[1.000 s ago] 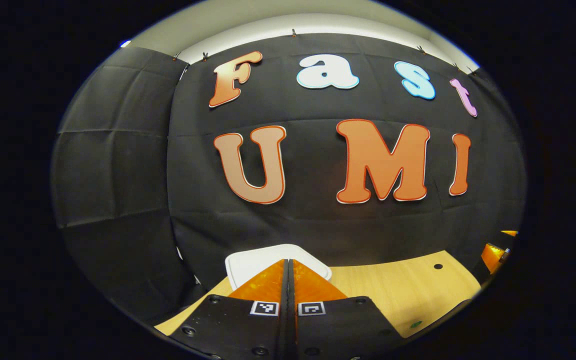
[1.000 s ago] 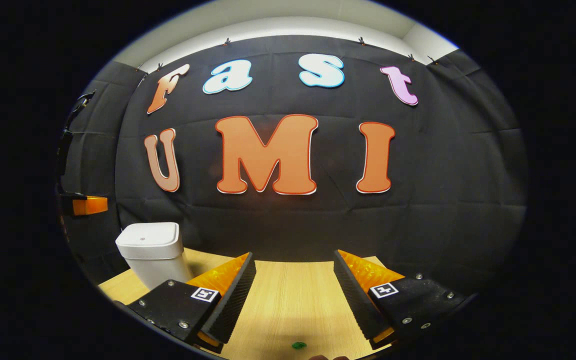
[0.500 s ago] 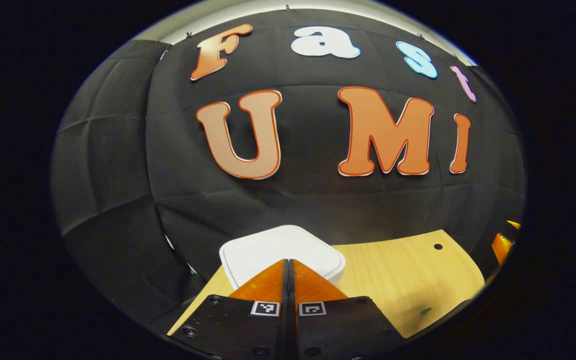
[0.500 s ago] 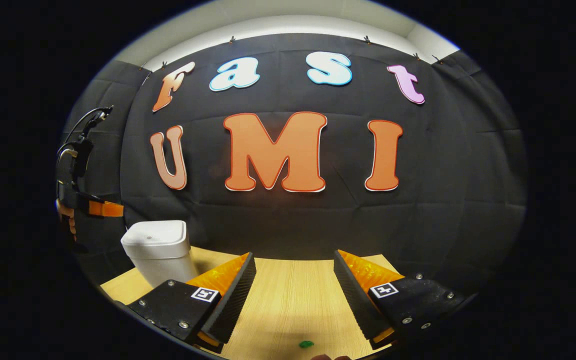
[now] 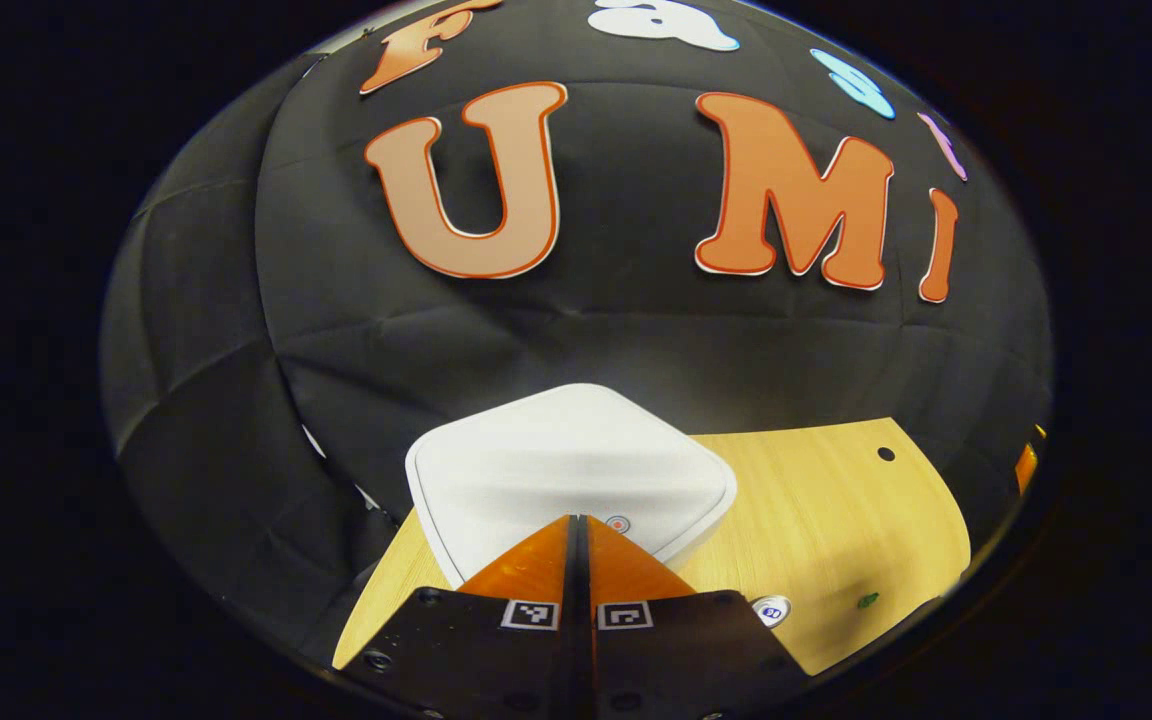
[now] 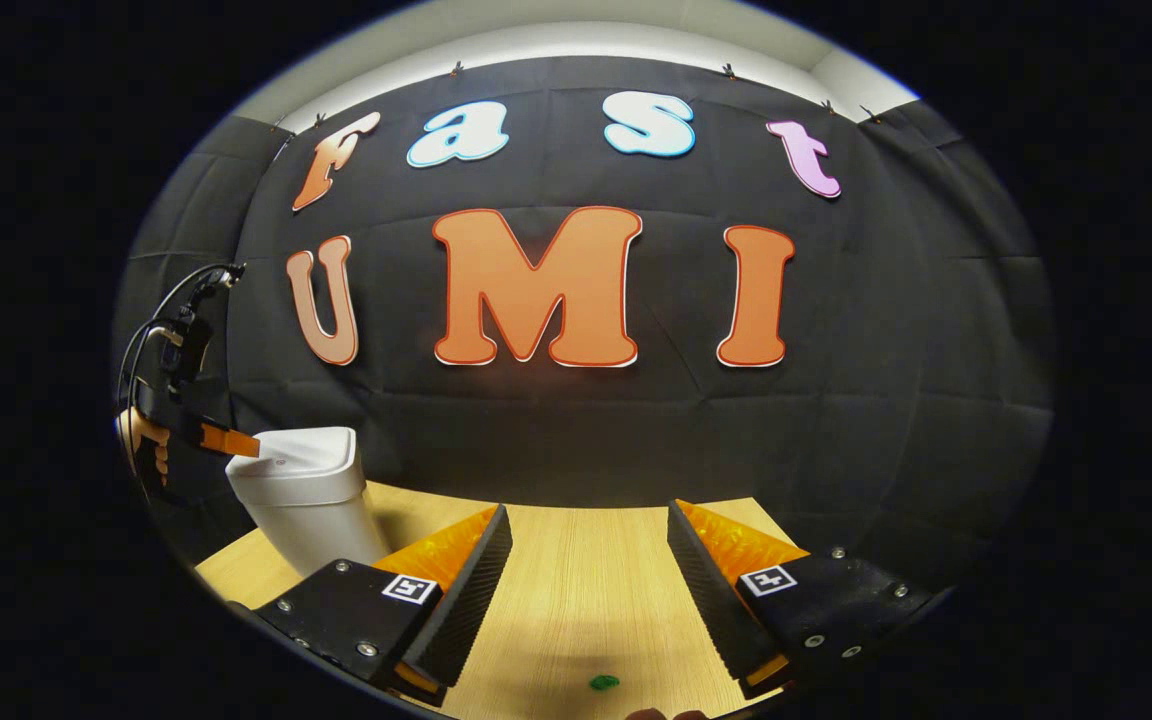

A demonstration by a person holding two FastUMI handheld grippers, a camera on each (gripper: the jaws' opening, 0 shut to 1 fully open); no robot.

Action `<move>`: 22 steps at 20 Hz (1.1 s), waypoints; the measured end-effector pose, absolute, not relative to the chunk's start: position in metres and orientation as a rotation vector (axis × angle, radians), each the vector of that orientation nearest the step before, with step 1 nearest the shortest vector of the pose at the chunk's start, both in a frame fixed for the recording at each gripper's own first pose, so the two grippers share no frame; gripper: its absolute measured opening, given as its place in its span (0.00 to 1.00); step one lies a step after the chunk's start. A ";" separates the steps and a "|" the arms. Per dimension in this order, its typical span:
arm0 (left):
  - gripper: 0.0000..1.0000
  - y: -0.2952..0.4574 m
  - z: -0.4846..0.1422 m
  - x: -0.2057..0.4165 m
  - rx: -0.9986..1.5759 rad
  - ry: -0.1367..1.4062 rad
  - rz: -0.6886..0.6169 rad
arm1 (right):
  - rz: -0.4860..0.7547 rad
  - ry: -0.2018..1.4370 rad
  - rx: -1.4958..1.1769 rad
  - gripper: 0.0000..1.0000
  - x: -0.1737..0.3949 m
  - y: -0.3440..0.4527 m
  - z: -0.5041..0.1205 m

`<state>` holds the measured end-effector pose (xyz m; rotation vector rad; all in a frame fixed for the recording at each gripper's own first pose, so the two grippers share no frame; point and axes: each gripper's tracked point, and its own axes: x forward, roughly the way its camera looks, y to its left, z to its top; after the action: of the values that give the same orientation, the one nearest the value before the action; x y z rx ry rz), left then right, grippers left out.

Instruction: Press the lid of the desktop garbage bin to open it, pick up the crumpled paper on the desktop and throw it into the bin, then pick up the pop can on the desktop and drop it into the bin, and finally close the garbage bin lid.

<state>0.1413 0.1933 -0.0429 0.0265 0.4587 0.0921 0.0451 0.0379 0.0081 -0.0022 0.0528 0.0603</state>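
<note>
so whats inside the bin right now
Can't tell: the bin is covered by its white lid, which is down, so the inside is hidden. The left gripper, fingers together, sits at the lid's near edge. The bin stands on the table.

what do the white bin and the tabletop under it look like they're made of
White bin: likely moulded plastic, smooth and matte, with rounded corners and a soft sheen on its lid. Tabletop: pale wood or wood-look laminate, with fine straight grain lines; which one is unclear.

White bin (image 6: 308, 495); pale woodgrain table (image 6: 586, 590).
</note>
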 end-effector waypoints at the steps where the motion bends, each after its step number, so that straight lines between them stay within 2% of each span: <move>1: 0.00 0.193 -0.046 0.141 0.020 0.469 0.090 | 0.052 0.050 -0.001 0.94 0.046 0.036 0.008; 14: 0.00 0.202 -0.039 0.144 0.088 0.429 0.139 | 0.058 0.054 0.020 0.94 0.050 0.043 0.011; 16: 0.00 0.206 -0.008 0.144 0.129 0.343 0.175 | 0.059 0.051 0.026 0.94 0.050 0.042 0.014; 19: 0.00 0.192 0.039 0.140 0.118 0.245 0.148 | 0.065 0.043 0.019 0.94 0.047 0.045 0.016; 22: 0.00 0.182 0.004 0.140 0.037 0.403 0.082 | 0.081 0.047 0.016 0.94 0.044 0.051 0.016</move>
<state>0.1404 0.1819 0.0037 0.0371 0.4027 0.0825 0.0441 0.0512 0.0164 0.0155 0.0472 0.0812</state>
